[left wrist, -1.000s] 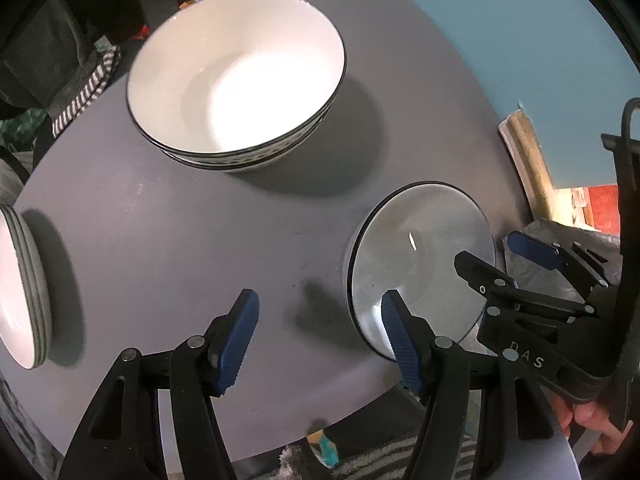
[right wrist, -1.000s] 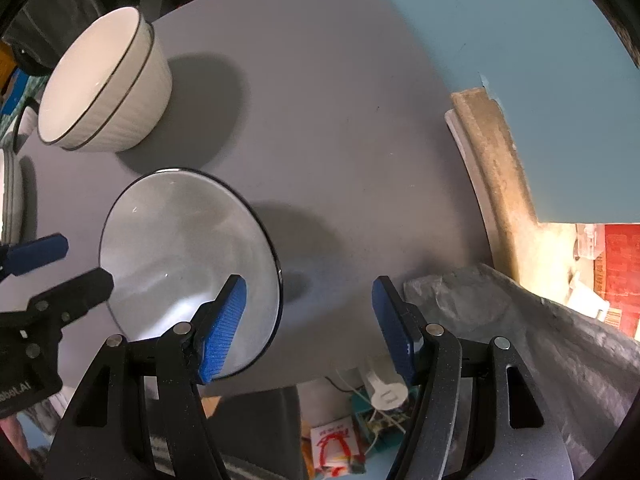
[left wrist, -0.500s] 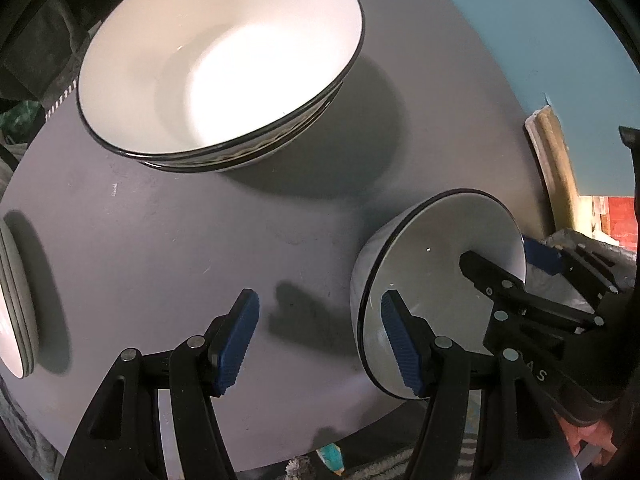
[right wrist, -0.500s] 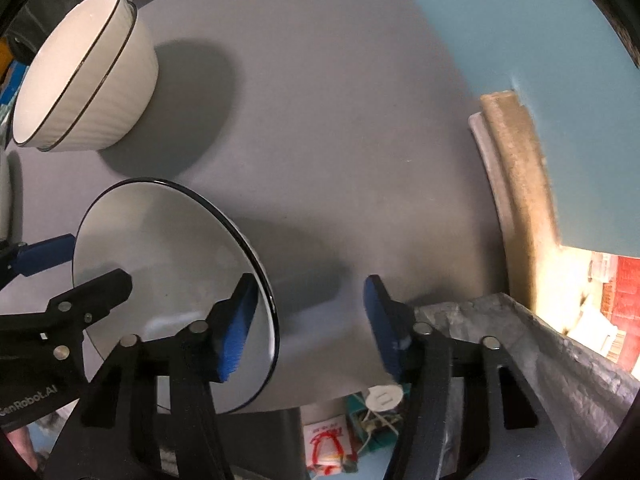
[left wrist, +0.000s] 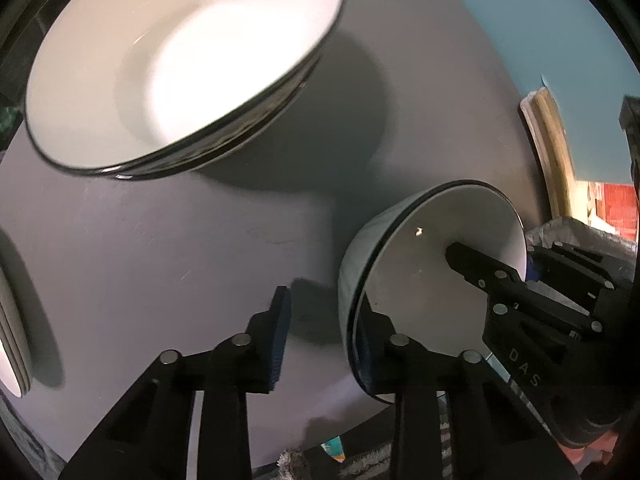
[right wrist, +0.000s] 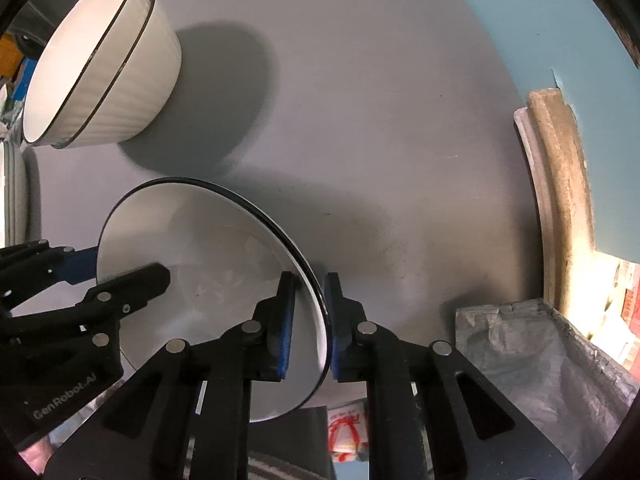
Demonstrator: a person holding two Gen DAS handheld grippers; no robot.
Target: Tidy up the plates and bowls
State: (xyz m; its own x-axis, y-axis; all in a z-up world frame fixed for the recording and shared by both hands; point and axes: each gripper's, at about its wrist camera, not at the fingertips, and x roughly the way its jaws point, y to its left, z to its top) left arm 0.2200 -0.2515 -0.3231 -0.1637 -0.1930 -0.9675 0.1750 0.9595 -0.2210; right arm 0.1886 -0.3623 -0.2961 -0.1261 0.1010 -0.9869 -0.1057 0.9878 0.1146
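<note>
A small white bowl (right wrist: 208,264) with a black rim sits near the front edge of the round grey table (right wrist: 360,120). My right gripper (right wrist: 310,320) points down, its jaws closing with the blue pads pressed on the bowl's right rim. My left gripper (left wrist: 320,340) straddles the opposite rim. Its jaws are closing: one pad is inside the bowl (left wrist: 432,264), while the outer pad (left wrist: 280,340) stands apart from the wall. Two nested larger white bowls (left wrist: 180,60) stand further back. A stack of plates (left wrist: 10,340) rests at the table's left edge.
Beyond the table's right edge lie a curved wooden piece (right wrist: 556,200) and a grey plastic sheet (right wrist: 540,360) on a teal floor. The nested bowls (right wrist: 100,60) stand close to the left gripper's path. The table edge is just under both grippers.
The left gripper sank closer to the table and its jaws narrowed around the small bowl's left rim. The right jaws came together on the right rim.
</note>
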